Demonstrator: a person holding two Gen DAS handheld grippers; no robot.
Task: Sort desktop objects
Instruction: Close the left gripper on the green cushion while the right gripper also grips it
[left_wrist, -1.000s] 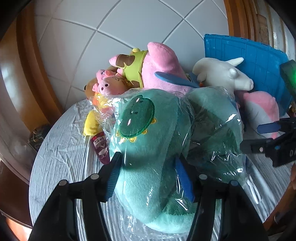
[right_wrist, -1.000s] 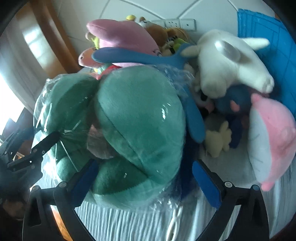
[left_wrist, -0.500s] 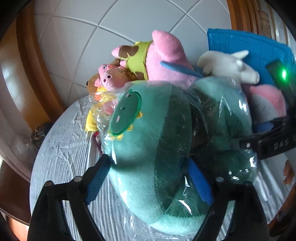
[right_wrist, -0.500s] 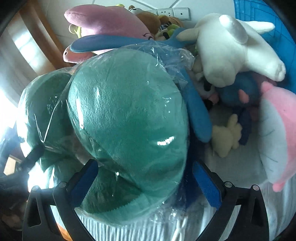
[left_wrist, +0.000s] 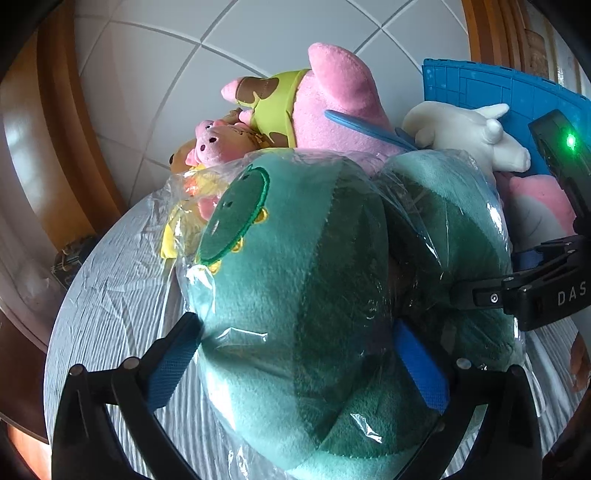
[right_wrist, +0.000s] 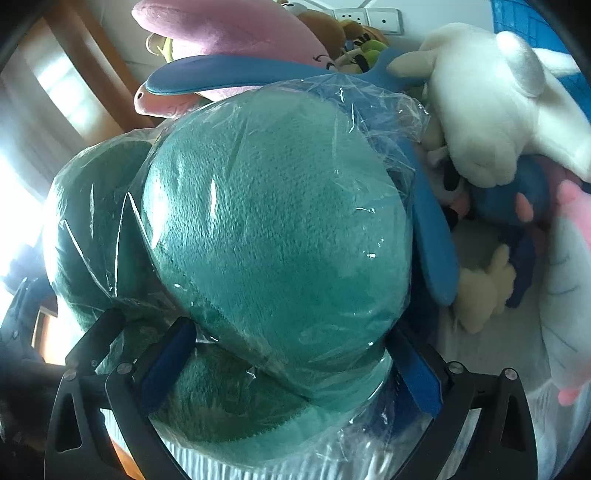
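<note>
Both grippers (left_wrist: 295, 354) (right_wrist: 288, 369) astride bagged pillow (left_wrist: 295, 266), toys crowd behind

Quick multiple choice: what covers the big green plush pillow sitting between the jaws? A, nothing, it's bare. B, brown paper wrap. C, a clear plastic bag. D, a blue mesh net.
C: the green plush pillow shows shiny creases and loose folds of a clear plastic bag around it in both wrist views.

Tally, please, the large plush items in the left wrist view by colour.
Green: 1, the bagged neck pillow
Pink: 2, the star plush and the pink-and-white plush
White: 1, the white plush
Total: 4
</note>
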